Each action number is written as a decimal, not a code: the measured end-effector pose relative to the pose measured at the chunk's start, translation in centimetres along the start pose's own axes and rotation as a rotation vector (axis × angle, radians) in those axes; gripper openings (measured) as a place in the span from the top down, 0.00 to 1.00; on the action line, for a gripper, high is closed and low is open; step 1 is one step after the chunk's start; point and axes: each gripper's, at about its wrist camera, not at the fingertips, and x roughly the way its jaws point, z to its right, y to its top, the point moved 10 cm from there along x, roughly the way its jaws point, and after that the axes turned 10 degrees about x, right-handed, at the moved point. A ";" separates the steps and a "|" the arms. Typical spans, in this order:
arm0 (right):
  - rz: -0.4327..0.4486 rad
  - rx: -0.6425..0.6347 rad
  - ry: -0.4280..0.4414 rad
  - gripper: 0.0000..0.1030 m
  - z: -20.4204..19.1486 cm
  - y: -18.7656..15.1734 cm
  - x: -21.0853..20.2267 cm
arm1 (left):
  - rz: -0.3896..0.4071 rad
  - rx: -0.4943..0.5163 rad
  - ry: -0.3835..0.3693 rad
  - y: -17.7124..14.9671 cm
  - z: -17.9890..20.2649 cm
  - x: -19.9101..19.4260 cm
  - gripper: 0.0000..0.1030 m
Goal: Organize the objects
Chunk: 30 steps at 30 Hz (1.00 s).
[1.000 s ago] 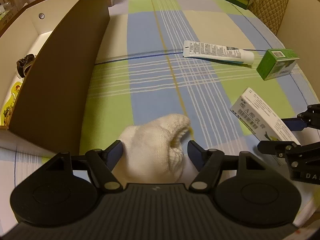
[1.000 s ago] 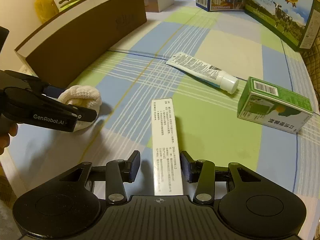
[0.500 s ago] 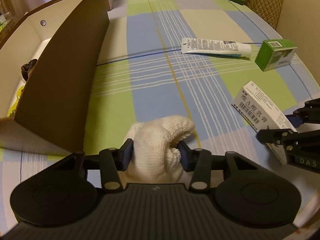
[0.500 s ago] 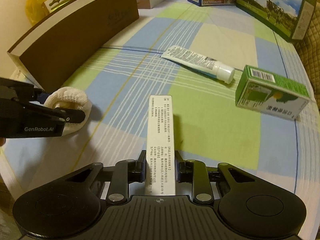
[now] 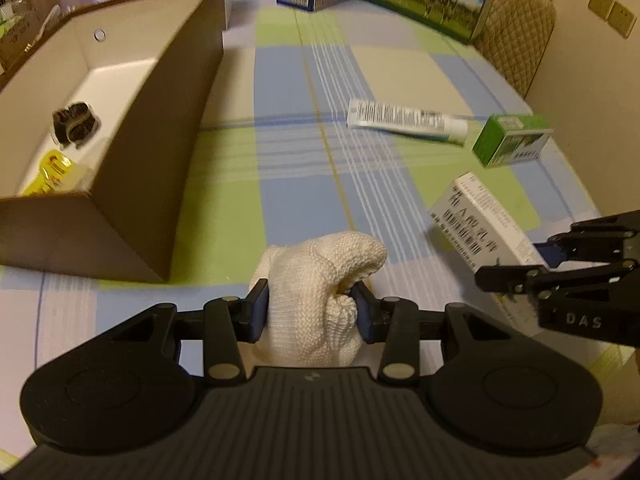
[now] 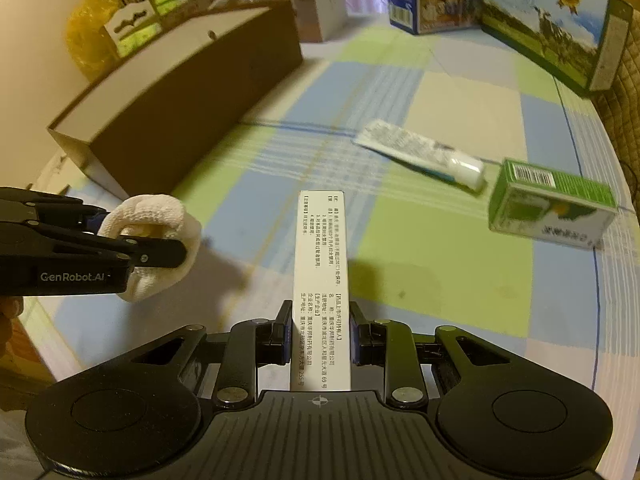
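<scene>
Pick step done on both sides: left tongs (image 5: 308,306) pinching the white glove (image 5: 316,280), right tongs (image 6: 319,332) pinching the white carton (image 6: 320,276), both apparently off the desk (image 5: 288,184). Next, probably: carry them to the brown box (image 5: 160,160), ahead-left of the left tongs, clear its wall, then release.

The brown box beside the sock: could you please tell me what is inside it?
Inside the brown box lie a dark bundled item and a yellow packet. Its near wall hides the floor closest to the camera.
</scene>
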 end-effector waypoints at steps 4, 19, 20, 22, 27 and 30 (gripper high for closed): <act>0.016 -0.014 0.027 0.78 -1.8 0.8 -0.8 | 0.035 -0.013 -0.005 0.7 -0.4 -1.8 0.63; 0.074 -0.063 0.166 0.78 -10.0 5.0 -2.7 | 0.176 -0.104 0.031 2.6 -5.9 -8.7 0.63; 0.077 -0.067 0.174 0.78 -10.6 5.3 -2.6 | 0.184 -0.110 0.035 2.7 -6.4 -9.1 0.63; 0.085 -0.075 0.195 0.78 -12.0 6.0 -2.5 | 0.199 -0.122 0.046 2.9 -7.6 -9.8 0.63; 0.090 -0.080 0.258 0.78 -15.4 7.6 -1.9 | 0.221 -0.143 0.077 3.2 -10.9 -11.0 0.63; 0.089 -0.082 0.291 0.78 -17.5 8.5 -1.3 | 0.230 -0.160 0.103 3.4 -13.4 -11.5 0.63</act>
